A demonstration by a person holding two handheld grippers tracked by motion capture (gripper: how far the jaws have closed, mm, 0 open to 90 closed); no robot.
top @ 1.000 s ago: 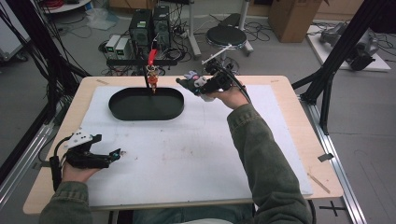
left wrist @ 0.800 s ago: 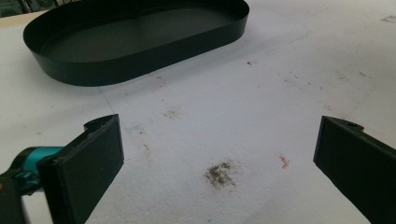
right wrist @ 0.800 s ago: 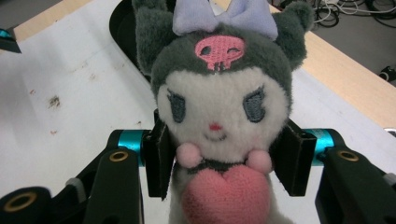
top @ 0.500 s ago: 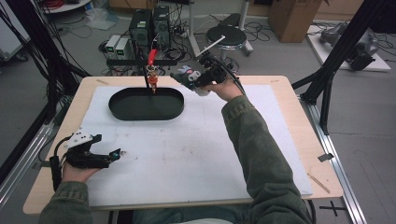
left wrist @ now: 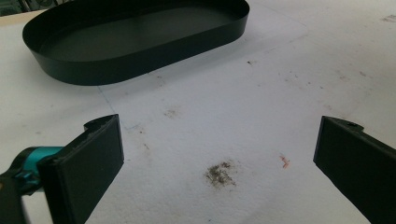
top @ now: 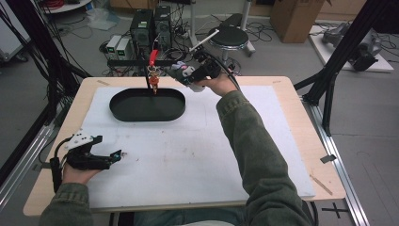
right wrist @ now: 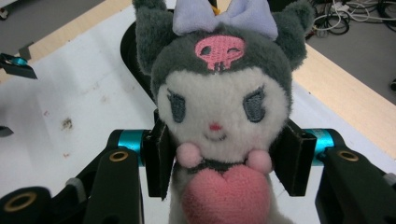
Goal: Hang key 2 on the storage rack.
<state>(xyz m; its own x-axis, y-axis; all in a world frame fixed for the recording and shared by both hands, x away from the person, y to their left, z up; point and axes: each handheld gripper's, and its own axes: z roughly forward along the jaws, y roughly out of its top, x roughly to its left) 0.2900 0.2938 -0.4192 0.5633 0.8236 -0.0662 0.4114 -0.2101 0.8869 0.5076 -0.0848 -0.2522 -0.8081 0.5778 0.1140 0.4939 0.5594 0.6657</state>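
Fuzzy plush toy point(right wrist: 223, 107) with an embroidered cloth face, matt black tray point(left wrist: 140, 39), rough stained white sheet point(left wrist: 261, 112) on the wooden counter point(top: 301, 117).

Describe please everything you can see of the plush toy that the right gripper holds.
The plush toy is a small soft doll of fuzzy fabric: dark grey hood with two ears, a pale lilac bow, a pink embroidered skull on the forehead, a white face with stitched grey eyes and a tiny pink mouth. Its two pink paws rest on a pink heart. It faces the camera, upright between the jaws of the right gripper, whose pads press its sides. In the high view it hangs above the table's far edge, near the black oval tray.
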